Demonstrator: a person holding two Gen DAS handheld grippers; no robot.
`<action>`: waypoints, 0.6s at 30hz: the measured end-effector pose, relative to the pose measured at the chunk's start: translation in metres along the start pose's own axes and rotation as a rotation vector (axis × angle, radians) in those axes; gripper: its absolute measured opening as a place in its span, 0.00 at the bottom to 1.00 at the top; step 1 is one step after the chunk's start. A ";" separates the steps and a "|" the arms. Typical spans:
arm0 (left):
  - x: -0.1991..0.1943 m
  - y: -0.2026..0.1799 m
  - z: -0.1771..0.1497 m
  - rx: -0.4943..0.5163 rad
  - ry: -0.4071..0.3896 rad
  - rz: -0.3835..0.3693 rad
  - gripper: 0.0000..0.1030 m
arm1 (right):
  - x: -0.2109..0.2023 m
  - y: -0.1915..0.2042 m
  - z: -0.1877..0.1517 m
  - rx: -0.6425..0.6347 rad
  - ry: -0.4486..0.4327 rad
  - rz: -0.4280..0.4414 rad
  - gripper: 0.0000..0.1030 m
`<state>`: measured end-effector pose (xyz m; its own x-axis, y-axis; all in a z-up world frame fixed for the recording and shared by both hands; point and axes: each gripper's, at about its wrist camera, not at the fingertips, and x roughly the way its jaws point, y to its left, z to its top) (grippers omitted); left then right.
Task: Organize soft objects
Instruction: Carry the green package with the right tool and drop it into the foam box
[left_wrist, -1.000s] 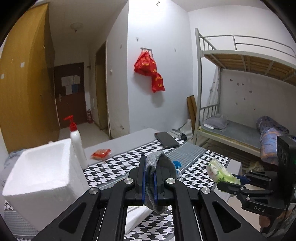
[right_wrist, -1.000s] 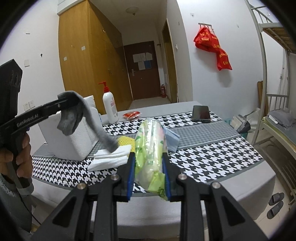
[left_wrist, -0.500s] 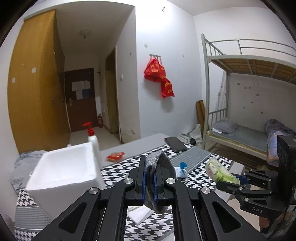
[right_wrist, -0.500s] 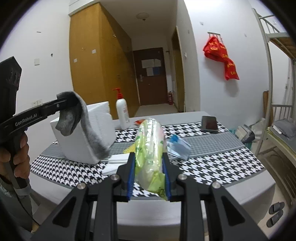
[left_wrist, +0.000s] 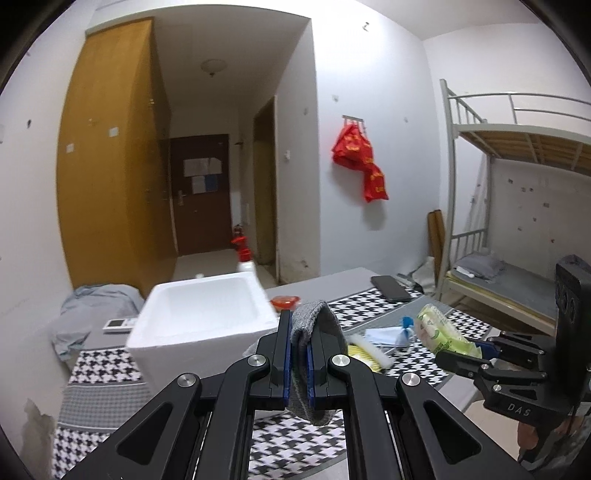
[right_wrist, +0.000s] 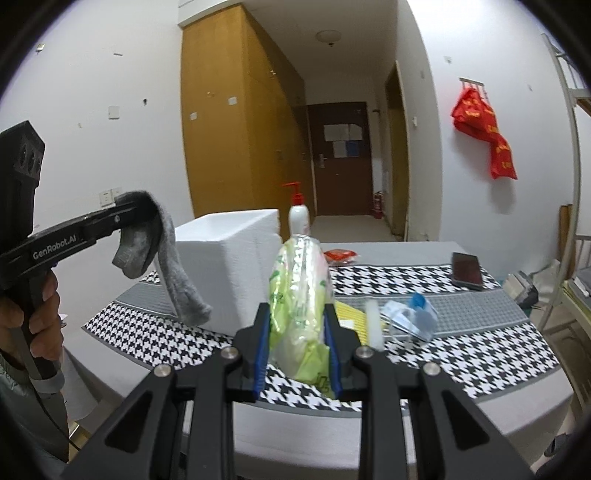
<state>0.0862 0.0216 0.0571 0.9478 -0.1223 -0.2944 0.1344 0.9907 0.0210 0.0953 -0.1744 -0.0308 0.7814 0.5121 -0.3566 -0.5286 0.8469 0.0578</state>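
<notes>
The left gripper (left_wrist: 298, 349) has its jaws clamped on a limp grey knitted sock (right_wrist: 162, 251), held in the air just beside the open white foam box (left_wrist: 201, 317) on the table (right_wrist: 424, 354). Right of the box, the right gripper (right_wrist: 297, 345) jaws pinch a crinkly green-and-clear plastic packet (right_wrist: 301, 291) above the table.

Left gripper (left_wrist: 299, 350) clamped, right gripper (right_wrist: 297, 347) clamped
</notes>
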 end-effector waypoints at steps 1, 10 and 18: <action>-0.002 0.003 -0.001 -0.005 0.001 0.007 0.06 | 0.001 0.003 0.001 -0.005 0.000 0.010 0.30; -0.017 0.034 -0.009 -0.059 0.014 0.091 0.06 | 0.013 0.023 0.013 -0.032 0.001 0.059 0.30; -0.021 0.050 -0.008 -0.092 0.027 0.140 0.06 | 0.032 0.032 0.029 -0.054 0.006 0.094 0.30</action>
<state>0.0709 0.0739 0.0563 0.9472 0.0179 -0.3202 -0.0269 0.9994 -0.0237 0.1127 -0.1271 -0.0130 0.7257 0.5880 -0.3573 -0.6168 0.7861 0.0410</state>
